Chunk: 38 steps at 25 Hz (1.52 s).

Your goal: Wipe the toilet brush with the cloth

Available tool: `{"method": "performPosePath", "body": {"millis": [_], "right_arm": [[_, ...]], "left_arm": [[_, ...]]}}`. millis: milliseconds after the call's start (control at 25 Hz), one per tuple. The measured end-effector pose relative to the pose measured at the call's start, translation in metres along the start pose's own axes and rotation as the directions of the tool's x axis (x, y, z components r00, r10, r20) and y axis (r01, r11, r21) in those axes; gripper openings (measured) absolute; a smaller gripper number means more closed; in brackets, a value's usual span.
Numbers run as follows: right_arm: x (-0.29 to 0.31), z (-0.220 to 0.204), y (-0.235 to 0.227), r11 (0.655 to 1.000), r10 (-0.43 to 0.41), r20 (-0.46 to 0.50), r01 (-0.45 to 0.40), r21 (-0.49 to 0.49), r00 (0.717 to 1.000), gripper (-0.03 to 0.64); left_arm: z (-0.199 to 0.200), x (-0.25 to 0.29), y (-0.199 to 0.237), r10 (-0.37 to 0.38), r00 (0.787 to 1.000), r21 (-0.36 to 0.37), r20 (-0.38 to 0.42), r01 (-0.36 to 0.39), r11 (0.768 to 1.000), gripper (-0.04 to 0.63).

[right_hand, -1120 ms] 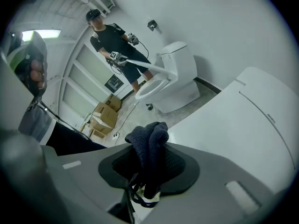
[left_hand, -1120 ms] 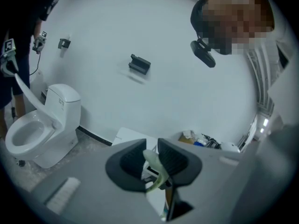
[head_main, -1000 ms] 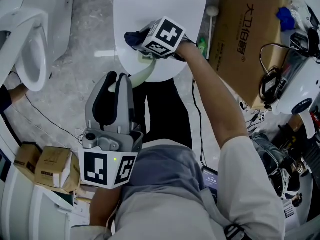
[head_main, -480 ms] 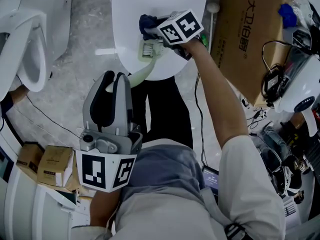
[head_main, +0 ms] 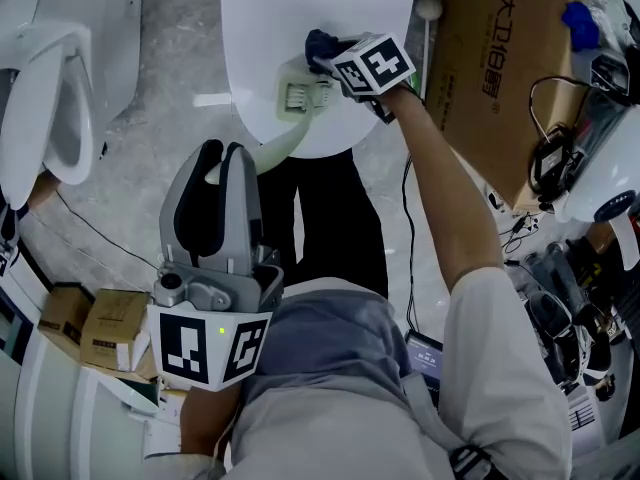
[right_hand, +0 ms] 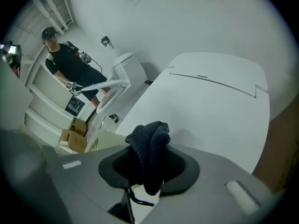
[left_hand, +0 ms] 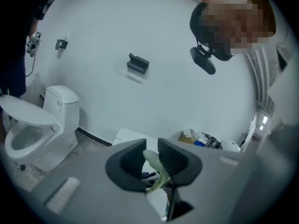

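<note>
Pale-green plastic marks the brush: in the head view its head lies on the white lid of a closed toilet. Its curved handle runs back and down to the left gripper, whose jaws stand narrow, clamped on the handle's end. At the end of an outstretched arm the right gripper hangs over the lid. A dark blue cloth bunches out of its jaws, just beside the brush head at that head's far right corner; whether cloth and brush touch is not clear from this angle. A brown box stands right of the lid, a second toilet with its bowl open sits at far left, and small cartons lie low on the left. In the left gripper view the two dark pads pinch the green handle, which bends away downward between them toward the lid; the second toilet sits against a white wall at the left. In the right gripper view the jaws grip the cloth, which stands up in a folded lump above them and hangs down below, over the broad lid. A pale ridged piece at the gripper's left edge is probably the brush head. A person in black stands far off at the left.
</note>
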State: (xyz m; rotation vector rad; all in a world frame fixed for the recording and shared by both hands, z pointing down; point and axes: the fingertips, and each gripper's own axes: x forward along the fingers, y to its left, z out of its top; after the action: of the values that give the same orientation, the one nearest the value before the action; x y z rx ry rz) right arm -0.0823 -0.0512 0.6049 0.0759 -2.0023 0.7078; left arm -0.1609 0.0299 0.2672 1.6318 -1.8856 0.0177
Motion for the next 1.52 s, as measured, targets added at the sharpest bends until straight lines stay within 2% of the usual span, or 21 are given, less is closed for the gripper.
{"method": "performPosePath", "body": {"millis": [400, 840, 1520], "right_arm": [[0.000, -0.024, -0.019, 0.988, -0.022, 0.060, 0.012, 0.156, 0.998, 0.109], [-0.006, -0.052, -0.029, 0.948, -0.054, 0.127, 0.011, 0.318, 0.990, 0.109], [-0.012, -0.098, -0.020, 0.917, -0.090, 0.165, 0.017, 0.398, 0.982, 0.106]], "left_arm": [[-0.001, 0.001, 0.001, 0.000, 1.000, 0.008, -0.003, 0.000, 1.000, 0.000], [-0.002, 0.001, 0.002, 0.005, 1.000, 0.001, -0.001, -0.005, 1.000, 0.000], [-0.005, -0.001, 0.000, 0.013, 1.000, 0.018, 0.013, -0.013, 1.000, 0.000]]}}
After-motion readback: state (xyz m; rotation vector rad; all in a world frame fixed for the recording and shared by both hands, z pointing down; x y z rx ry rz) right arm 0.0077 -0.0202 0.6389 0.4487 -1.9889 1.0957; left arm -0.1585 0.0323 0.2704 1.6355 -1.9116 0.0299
